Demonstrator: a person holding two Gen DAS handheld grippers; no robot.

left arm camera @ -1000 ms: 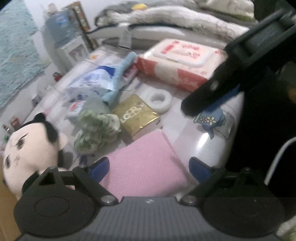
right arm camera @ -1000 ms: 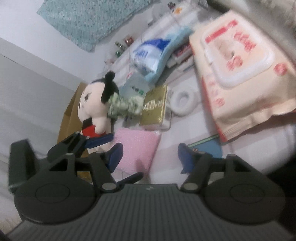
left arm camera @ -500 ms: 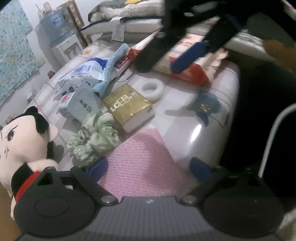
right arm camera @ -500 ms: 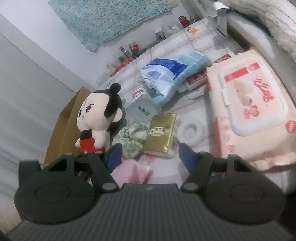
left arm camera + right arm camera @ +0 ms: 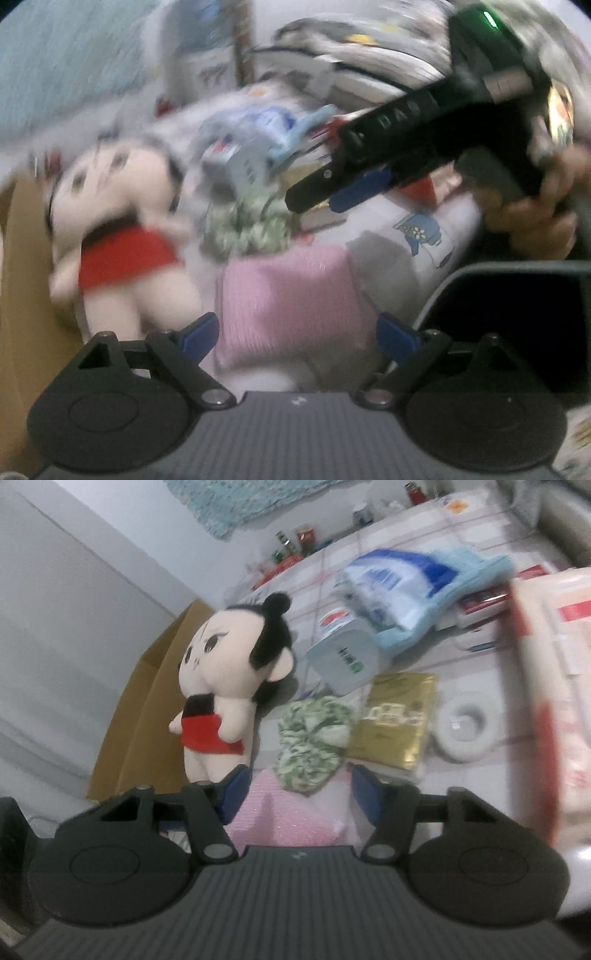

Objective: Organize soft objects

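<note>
- left wrist view, badly smeared: the left gripper (image 5: 297, 332) has its tongs wide apart with nothing between them, poised over the pink cloth (image 5: 291, 295) at the near edge of the table (image 5: 391, 236).
- the plush doll (image 5: 122, 229) stands at the table's left edge, just beside the pink cloth; the green scrunchie (image 5: 251, 225) sits just beyond the cloth, touching its far side.
- the right gripper (image 5: 332, 188) reaches in from the right, held in a hand (image 5: 535, 218), its tips just over the scrunchie; from here i cannot tell how far its tongs are spread.
- right wrist view, sharper: the right gripper (image 5: 299, 794) has its tongs apart and empty, framing the near end of the green scrunchie (image 5: 314, 734), which overlaps the pink cloth (image 5: 291, 819).
- the plush doll (image 5: 225, 686) stands upright beside a cardboard box (image 5: 147, 716) at the left edge; a gold packet (image 5: 399, 716) lies touching the scrunchie's right side, a white ring (image 5: 465, 727) further right.
- handling, as i judge it: the scrunchie is light, squashy and will not slip; pinch its bunched middle, not a loose ruffle.
- the doll looks light, but top-heavy with that big head; take it round the torso at the red dress, or it may tip.
- the cloth is limp and will drape; gather a fold near one edge.
</note>
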